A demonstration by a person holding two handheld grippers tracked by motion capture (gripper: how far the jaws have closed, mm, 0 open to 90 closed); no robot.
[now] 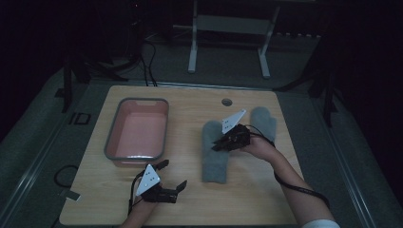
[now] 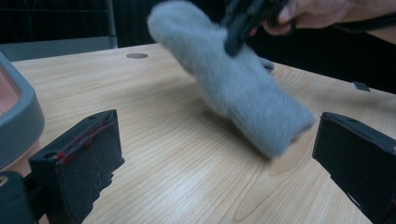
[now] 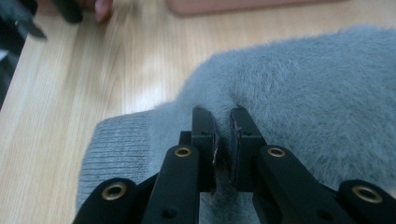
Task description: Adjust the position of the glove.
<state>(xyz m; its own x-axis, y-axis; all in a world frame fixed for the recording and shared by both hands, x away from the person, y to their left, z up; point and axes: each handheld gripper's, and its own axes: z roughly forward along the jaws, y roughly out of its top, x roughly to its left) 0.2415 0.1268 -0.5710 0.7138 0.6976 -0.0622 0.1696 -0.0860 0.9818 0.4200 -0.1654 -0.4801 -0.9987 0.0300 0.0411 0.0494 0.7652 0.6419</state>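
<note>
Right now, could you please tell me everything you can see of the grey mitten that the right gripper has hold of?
The mitten is grey and fuzzy, like fleece or wool, with a ribbed knit cuff. It lies lengthwise on the wooden table, right of the tub, cuff towards the person. The right gripper has its fingers pinched shut on a fold of the fabric near the middle, and in the left gripper view its far end looks lifted. A second grey mitten lies just beyond it.

Tub (image 1: 138,129) left on table (image 1: 190,209), two mittens (image 1: 212,152) right, side by side.
</note>
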